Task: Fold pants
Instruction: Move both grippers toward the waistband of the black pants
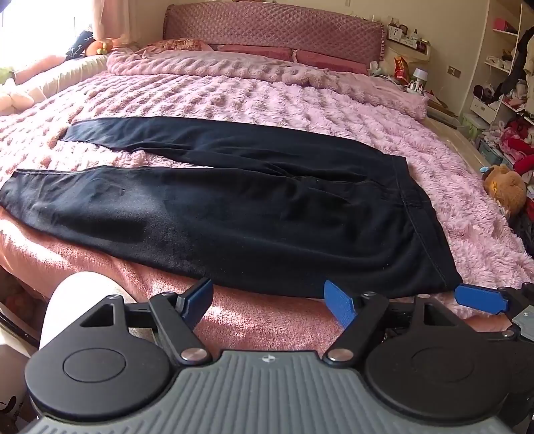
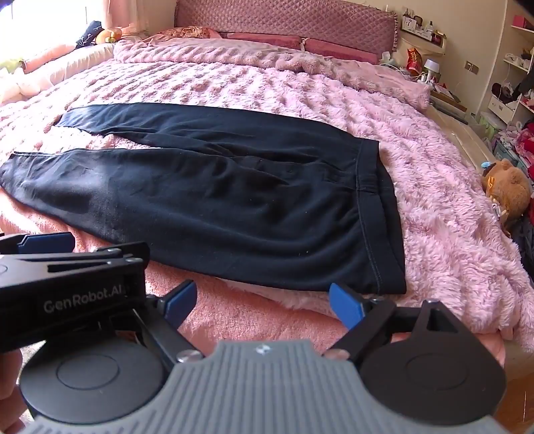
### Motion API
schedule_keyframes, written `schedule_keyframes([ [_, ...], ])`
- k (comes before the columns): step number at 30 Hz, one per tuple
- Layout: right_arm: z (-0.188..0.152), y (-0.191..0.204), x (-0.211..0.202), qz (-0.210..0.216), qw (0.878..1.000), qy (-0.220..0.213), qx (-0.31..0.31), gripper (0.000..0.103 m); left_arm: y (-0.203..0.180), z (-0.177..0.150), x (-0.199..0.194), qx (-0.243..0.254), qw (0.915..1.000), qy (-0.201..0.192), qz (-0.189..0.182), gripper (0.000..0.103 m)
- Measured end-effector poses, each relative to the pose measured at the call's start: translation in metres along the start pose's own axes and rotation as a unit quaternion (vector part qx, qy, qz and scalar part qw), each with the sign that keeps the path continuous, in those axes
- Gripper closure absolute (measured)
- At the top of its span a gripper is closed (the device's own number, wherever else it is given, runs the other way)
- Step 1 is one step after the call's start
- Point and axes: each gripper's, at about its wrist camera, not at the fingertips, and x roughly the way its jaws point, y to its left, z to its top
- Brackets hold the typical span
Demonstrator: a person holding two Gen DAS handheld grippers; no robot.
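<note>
Black pants (image 1: 253, 207) lie flat on the pink fluffy bed cover (image 1: 233, 96), waistband to the right, both legs spread to the left in a V. They also show in the right wrist view (image 2: 233, 200). My left gripper (image 1: 270, 300) is open and empty, just short of the near edge of the pants. My right gripper (image 2: 263, 303) is open and empty, near the waistband's near corner. A blue finger of the right gripper (image 1: 480, 298) shows in the left wrist view. The left gripper's body (image 2: 66, 283) shows at the left of the right wrist view.
A rolled pink blanket (image 1: 233, 63) and pillows lie by the quilted headboard (image 1: 273, 30). A brown plush toy (image 1: 504, 190) sits at the bed's right edge. Cluttered shelves (image 1: 504, 73) stand at the right. Plush toys (image 1: 20, 96) lie at the left.
</note>
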Motion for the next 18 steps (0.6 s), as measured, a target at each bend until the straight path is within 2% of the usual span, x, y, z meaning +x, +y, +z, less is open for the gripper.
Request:
schedule_keyframes([
  [8, -0.0007, 0.0018, -0.0018, -0.013, 1.0, -0.005, -0.013, 0.02, -0.0029, 0.0002, 0.0024, 0.002, 1.0, 0.007, 0.0, 0.014],
  [18, -0.0001, 0.0002, 0.0016, -0.007, 1.0, 0.003, -0.011, 0.02, -0.0041, -0.0002, 0.0054, 0.004, 0.9999, 0.015, 0.001, 0.015],
])
